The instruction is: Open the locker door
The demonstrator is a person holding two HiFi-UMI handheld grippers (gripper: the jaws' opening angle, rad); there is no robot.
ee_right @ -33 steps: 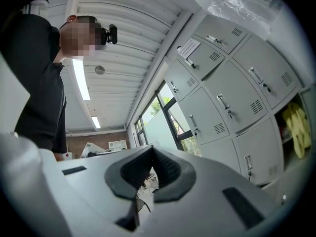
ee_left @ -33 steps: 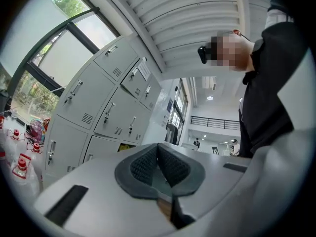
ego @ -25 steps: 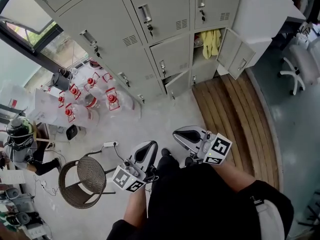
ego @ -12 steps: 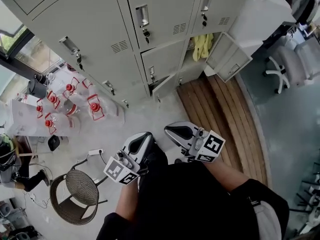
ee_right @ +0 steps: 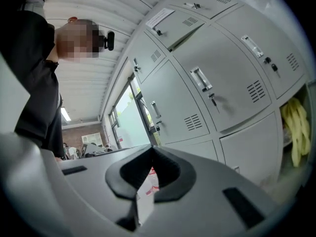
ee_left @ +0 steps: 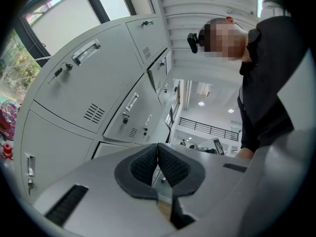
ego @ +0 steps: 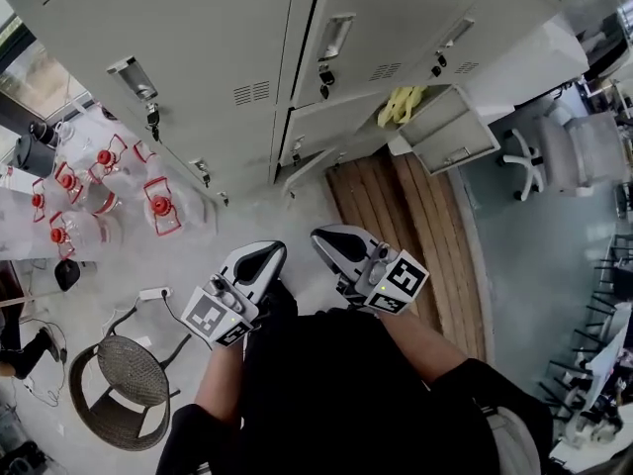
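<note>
**Tongs shut, lockers ahead — no door touched yet**

Nearest, at the person's waist, the left tongs (ego: 259, 261) and the right tongs (ego: 332, 241) sit side by side. Each has its black ribbed pads pressed together with nothing between them, and both point roughly level towards the lockers. Under them is pale grey concrete floor (ego: 257, 211), with a strip of brown wooden slat decking (ego: 396, 206) to the right. Off to the left stands a round brown wicker chair (ego: 124, 379). Further on, a cluster of clear plastic water jugs with red caps (ego: 148, 201) stands at the foot of the lockers.

Beyond that rises the bank of pale grey metal lockers (ego: 208, 28). The tall closed locker door with a recessed metal handle (ego: 381, 23) stands almost straight ahead of the tongs but well apart from them. Its neighbours on either side are shut too. Lower right, one compartment already stands open with a yellow cloth (ego: 401, 105) inside, its small grey door (ego: 450, 137) swung outwards. A low door beside it looks slightly ajar.

As a judgement, the task is only at the approach — neither pair of tongs touches a handle. Which door is meant cannot be told. What is left is to close the gap, part one pair of tongs, take a handle and pull.
</note>
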